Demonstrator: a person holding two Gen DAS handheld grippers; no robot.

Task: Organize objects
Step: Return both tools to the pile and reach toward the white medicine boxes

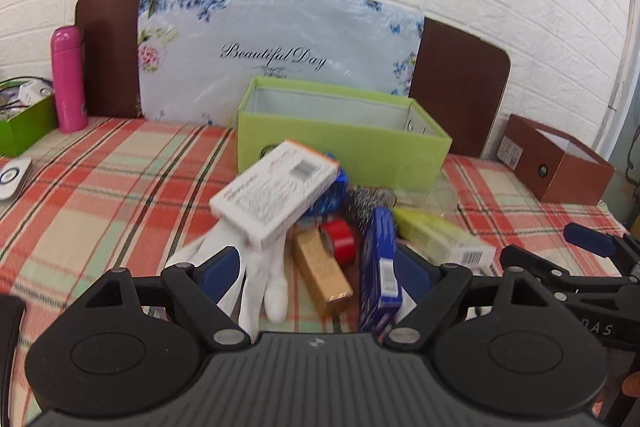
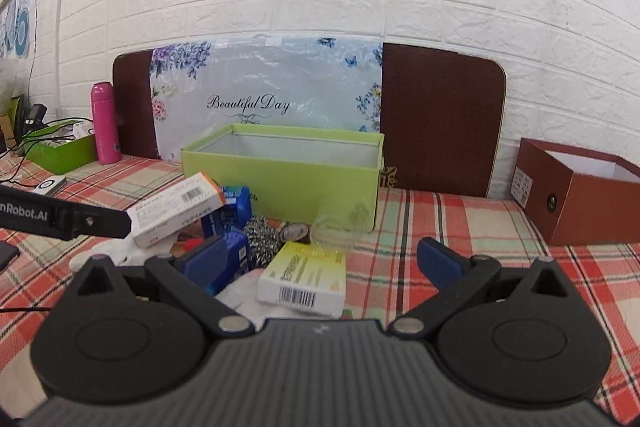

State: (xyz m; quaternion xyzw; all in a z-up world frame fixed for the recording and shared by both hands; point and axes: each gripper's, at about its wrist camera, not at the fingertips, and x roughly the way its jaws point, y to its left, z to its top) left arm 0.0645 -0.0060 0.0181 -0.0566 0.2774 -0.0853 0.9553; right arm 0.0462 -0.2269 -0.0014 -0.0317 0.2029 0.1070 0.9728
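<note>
we are looking at a jumble of small things lying on a plaid-covered worktop (image 2: 460, 227), just in front of an open lime-green box (image 2: 288, 179) that is standing against a floral "beautiful day" board (image 2: 264, 95). our left tongs (image 1: 316, 267) are standing apart, clamped on nothing, hovering over a white glove (image 1: 256, 267); a white carton with an orange edge and a barcode (image 1: 276, 187) is sitting tilted on top of the pile, blurred in the left view. beside it we are seeing a gold-brown box (image 1: 320, 267), a red tape roll (image 1: 340, 237), a blue box standing on edge (image 1: 380, 267), a steel scourer (image 2: 262, 239) and a yellow-and-white carton with a barcode (image 2: 304, 277). our right tongs (image 2: 320, 263) are also standing apart, holding nothing, with the yellow-and-white carton lying between their fingers. far left, a pink flask (image 2: 105, 123) is standing upright near a smaller green box (image 2: 64, 151). at the far right an open brown box (image 2: 576, 187) is resting on the cloth.
</note>
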